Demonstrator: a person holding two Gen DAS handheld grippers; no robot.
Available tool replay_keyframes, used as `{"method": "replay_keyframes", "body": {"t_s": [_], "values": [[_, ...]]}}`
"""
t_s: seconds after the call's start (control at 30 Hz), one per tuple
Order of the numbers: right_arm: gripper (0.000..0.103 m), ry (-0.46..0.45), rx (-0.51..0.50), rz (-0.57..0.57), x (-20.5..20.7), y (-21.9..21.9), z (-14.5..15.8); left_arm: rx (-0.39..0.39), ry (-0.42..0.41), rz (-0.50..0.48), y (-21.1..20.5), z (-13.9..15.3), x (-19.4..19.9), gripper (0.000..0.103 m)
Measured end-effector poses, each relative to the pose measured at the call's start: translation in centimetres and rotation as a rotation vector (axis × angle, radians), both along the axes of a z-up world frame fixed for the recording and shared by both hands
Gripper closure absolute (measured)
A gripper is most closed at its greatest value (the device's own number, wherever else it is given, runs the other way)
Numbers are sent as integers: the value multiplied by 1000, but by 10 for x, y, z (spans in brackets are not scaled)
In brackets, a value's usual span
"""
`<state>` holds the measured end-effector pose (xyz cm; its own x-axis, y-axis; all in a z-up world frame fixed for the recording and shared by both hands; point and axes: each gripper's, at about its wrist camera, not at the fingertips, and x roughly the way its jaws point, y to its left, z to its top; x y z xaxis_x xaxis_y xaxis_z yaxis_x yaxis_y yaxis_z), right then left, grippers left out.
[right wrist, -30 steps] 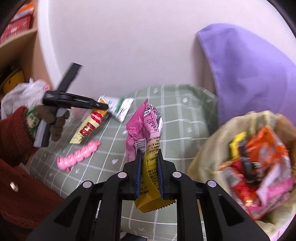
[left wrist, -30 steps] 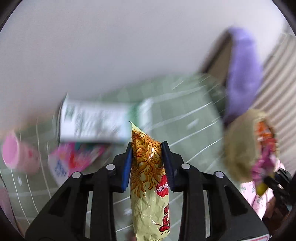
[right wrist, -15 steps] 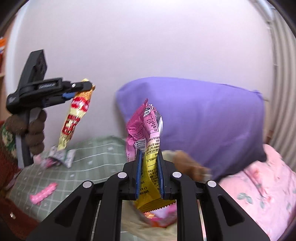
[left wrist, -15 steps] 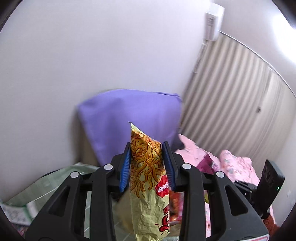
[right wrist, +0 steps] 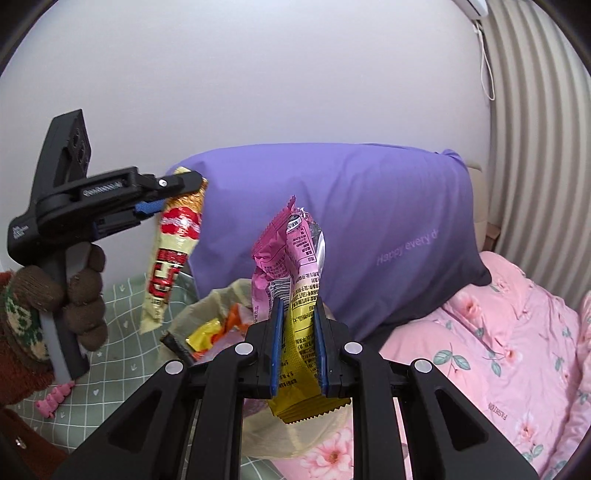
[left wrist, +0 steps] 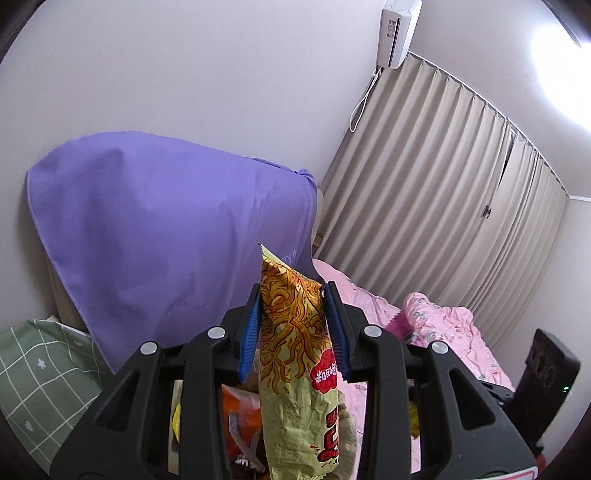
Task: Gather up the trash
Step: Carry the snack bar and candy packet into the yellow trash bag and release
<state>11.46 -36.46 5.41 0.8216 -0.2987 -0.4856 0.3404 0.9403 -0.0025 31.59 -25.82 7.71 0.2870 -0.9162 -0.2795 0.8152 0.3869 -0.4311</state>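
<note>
- The right gripper (right wrist: 297, 343) pinches a yellow wrapper (right wrist: 301, 369) and a pink wrapper (right wrist: 286, 254) together between its blue pads; the yellow one hangs below the fingers with a zigzag bottom edge, while the pink one, crumpled with a silvery inside, stands up above them.
- The left gripper (left wrist: 293, 328) is clamped on a noodle snack packet (left wrist: 295, 354), a pale yellow-green pouch printed with orange noodle strands and a red badge. Its pointed top corner pokes up past the fingertips and its long body hangs down between the arms.
- In the right wrist view that same packet dangles upright from the left gripper's tip, held by a hand in a brown knitted glove (right wrist: 79, 295).
- Just beneath both grippers sits the trash bag (right wrist: 207, 306), a beige open-mouthed sack already holding orange, yellow and red wrappers. The snack packet hangs near its left rim, above the green checked sheet (right wrist: 122, 354).
- A small pink wrapper (right wrist: 55, 398) lies on that sheet, left of the bag.
- Right of the bag spreads a pink floral quilt (right wrist: 498, 350).
- Behind the bag leans a purple pillow (right wrist: 351, 206) with faint lettering.
- Farthest back stand the white wall, grey pleated curtains (left wrist: 443, 206) and an air conditioner (left wrist: 399, 29) mounted high.
</note>
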Motion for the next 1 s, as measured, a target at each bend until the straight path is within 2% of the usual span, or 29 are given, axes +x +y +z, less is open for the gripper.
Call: {"method": "replay_keyframes", "body": {"t_s": [0.17,0.33,0.5,0.57,0.67,0.8,1.0], "values": [[87,19,23,-8,6,-7,-9,10,27,44,-7,-24,6,72],[87,58,61,19,23,-8,-27,79,138,88,2,-72,21,72],[87,120,80,67,48,4,-52,132,170,105,20,-98,21,72],[87,145,84,79,56,8,-62,132,193,106,27,-97,25,72],[87,149,92,83,62,10,-67,82,235,96,35,-87,33,72],[87,136,98,69,60,6,-61,27,190,62,32,-62,31,72],[87,124,91,54,50,3,-51,31,178,6,17,-62,22,72]]}}
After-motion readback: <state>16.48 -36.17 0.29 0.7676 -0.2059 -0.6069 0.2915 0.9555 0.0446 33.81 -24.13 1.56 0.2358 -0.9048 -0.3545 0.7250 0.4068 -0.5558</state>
